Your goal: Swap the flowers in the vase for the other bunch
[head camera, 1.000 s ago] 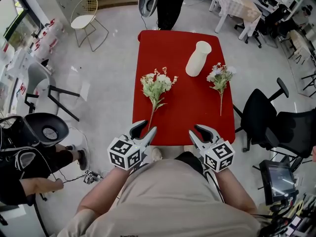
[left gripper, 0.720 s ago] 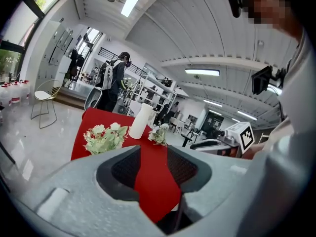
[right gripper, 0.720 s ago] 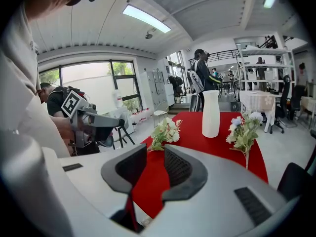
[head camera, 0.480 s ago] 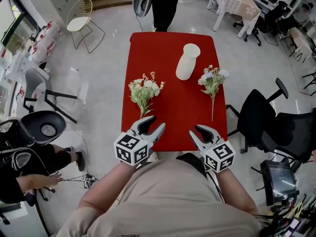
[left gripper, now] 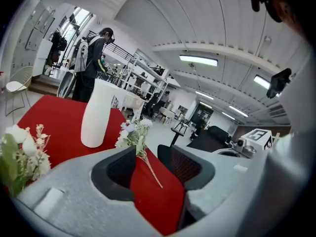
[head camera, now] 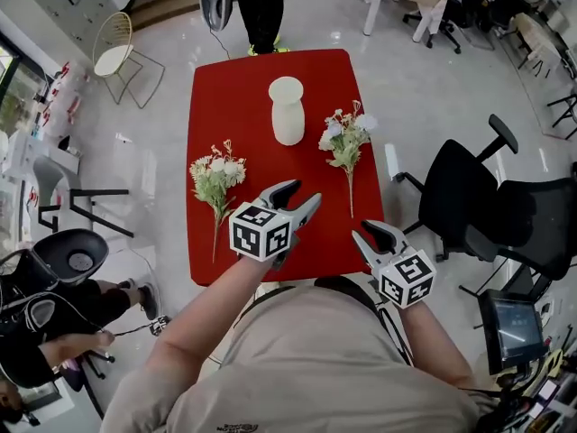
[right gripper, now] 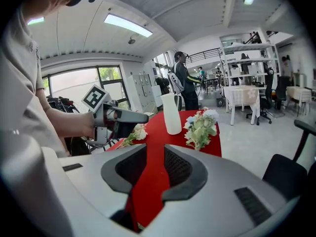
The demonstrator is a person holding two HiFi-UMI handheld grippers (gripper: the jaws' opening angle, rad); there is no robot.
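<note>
Head view, left gripper (head camera: 304, 196): hovering over the red counter (head camera: 239, 88), between the cream bunch (head camera: 216, 171) and the pale-blue bunch (head camera: 343, 136), both lying flat.
Head view, vase (head camera: 288, 111): standing upright farther back, between the two bunches.
Head view, right gripper (head camera: 374, 234): hanging over the counter's near edge.
Left gripper view, jaws: standing apart, having just been opening, gripping nothing, with the pale-blue bunch's stem lying ahead.
Right gripper view, jaws: standing apart, gripping nothing, facing the vase and the pale-blue bunch.

Standing person (head camera: 259, 7) cut by top edge
</note>
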